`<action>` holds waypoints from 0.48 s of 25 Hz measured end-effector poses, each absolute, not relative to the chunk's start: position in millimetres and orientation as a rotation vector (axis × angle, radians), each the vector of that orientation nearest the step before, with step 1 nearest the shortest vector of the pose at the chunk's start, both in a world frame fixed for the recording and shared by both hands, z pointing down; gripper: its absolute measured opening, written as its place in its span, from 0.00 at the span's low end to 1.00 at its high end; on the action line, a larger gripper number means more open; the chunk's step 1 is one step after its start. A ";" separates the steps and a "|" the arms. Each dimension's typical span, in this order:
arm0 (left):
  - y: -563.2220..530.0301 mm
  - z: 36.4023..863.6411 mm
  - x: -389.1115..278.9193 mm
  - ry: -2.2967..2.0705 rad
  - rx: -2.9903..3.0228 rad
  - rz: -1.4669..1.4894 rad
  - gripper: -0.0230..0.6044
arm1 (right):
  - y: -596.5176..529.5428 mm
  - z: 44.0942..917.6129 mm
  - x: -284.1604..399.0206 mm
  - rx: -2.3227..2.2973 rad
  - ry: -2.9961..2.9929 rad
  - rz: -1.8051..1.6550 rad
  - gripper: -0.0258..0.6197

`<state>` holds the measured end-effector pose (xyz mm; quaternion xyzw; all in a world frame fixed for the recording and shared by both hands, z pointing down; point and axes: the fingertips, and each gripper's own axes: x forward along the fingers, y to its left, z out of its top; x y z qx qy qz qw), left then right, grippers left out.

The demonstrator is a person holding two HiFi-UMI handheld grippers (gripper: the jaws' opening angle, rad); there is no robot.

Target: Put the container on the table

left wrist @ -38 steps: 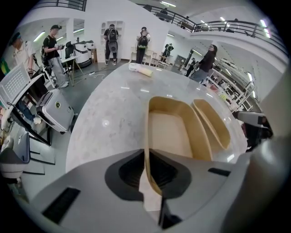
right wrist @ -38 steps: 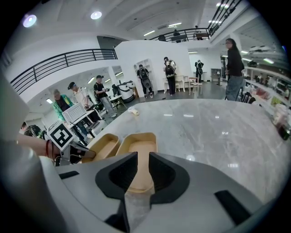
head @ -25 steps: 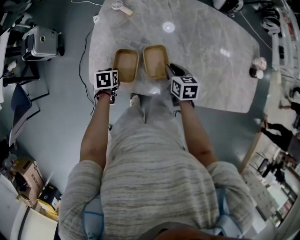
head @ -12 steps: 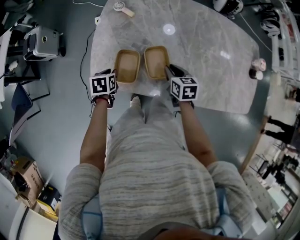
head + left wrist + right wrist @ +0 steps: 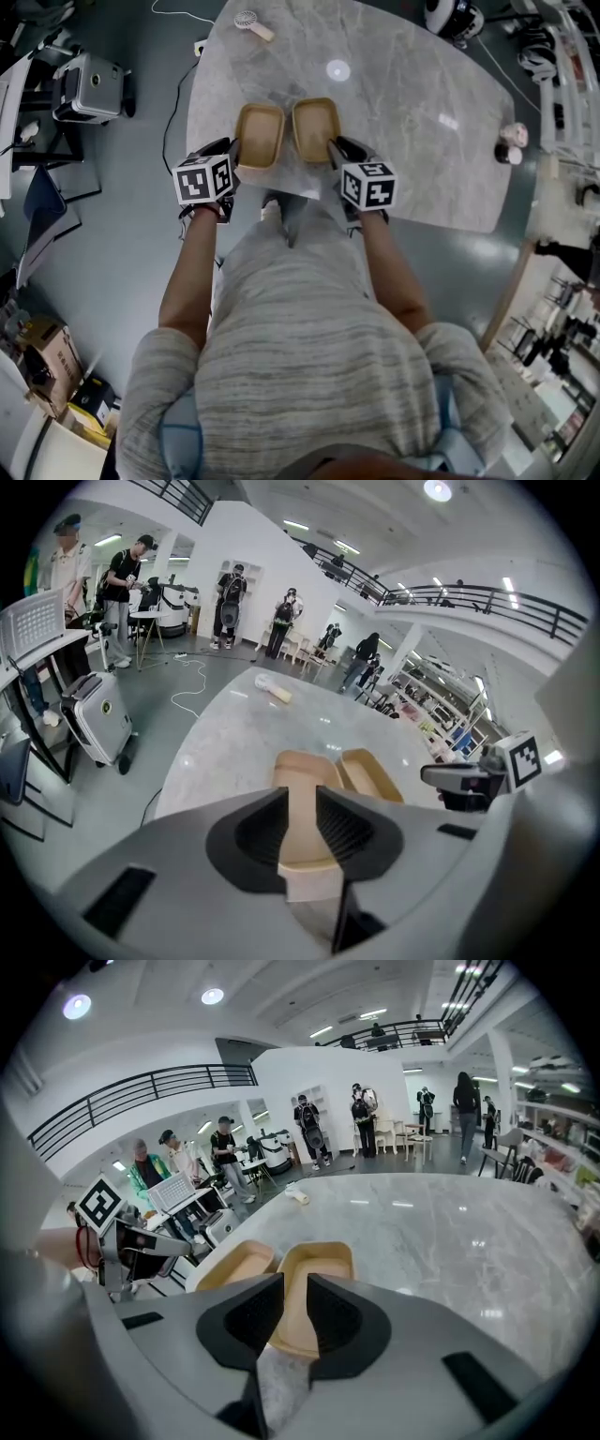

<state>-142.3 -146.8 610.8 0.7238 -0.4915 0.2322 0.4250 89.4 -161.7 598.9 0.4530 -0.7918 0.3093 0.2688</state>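
**While both grippers wait at the near edge, two containers sit on the tabletop**

As seen from the head view, the left container (image 5: 260, 134) and the right container (image 5: 315, 127) lie side by side on the grey marble tabletop (image 5: 412, 103), close to its near edge. Both are tan, shallow, rounded-rectangle trays, open side up, nearly touching along their long sides.

Left gripper (image 5: 230, 150): sits at the near left corner of the left container, with its marker cube off the tabletop edge. In the left gripper view the fingers stand a narrow gap apart with nothing clamped; the left container shows through the gap, beyond the tips.

Right gripper (image 5: 336, 148): sits just beside the near right corner of the right container. In the right gripper view the fingers are likewise slightly parted and empty, and the right container's interior shows through the gap.

Other items: a small handheld fan (image 5: 253, 22) lies at the far edge of the tabletop, well apart from the containers. A grey case (image 5: 86, 84) stands on the floor to the left.
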 end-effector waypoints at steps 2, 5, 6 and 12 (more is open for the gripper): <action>-143.4 607.9 -137.4 -1.207 1.818 0.558 0.18 | -158.9 595.4 85.8 1.214 -2.143 0.825 0.15; -136.7 601.9 -127.2 -1.156 1.845 0.527 0.18 | -153.1 591.6 77.6 1.186 -2.162 0.813 0.15; -133.5 600.5 -124.1 -1.138 1.854 0.514 0.18 | -150.6 590.1 74.1 1.173 -2.171 0.808 0.15; -118.9 584.5 -109.0 -1.031 1.921 0.434 0.18 | -134.1 572.7 54.6 1.100 -2.249 0.774 0.15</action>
